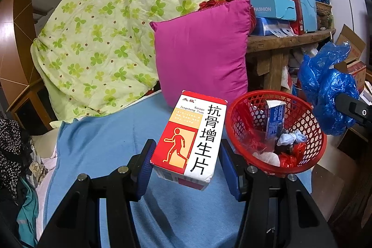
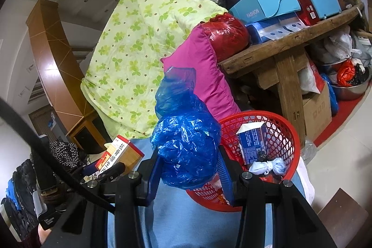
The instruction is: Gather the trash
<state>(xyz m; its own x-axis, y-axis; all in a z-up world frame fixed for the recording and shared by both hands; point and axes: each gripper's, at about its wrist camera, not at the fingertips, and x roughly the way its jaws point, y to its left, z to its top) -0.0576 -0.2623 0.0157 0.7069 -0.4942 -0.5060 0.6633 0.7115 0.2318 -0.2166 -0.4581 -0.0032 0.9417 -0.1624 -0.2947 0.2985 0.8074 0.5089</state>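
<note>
Left gripper (image 1: 186, 164) clamps the medicine box (image 1: 189, 138) beside the red basket (image 1: 234, 113); right gripper (image 2: 189, 169) pinches the blue bag (image 2: 186, 143) above its rim. Risk: slippery film slides free, missing the basket.

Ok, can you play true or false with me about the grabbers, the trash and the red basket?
1. The left gripper holds a red and white medicine box. True.
2. The right gripper holds a yellow sponge. False: it holds a crumpled blue plastic bag.
3. The red basket is empty. False: a small blue carton and wrappers lie inside.
4. A pink pillow stands behind the medicine box. True.
</note>
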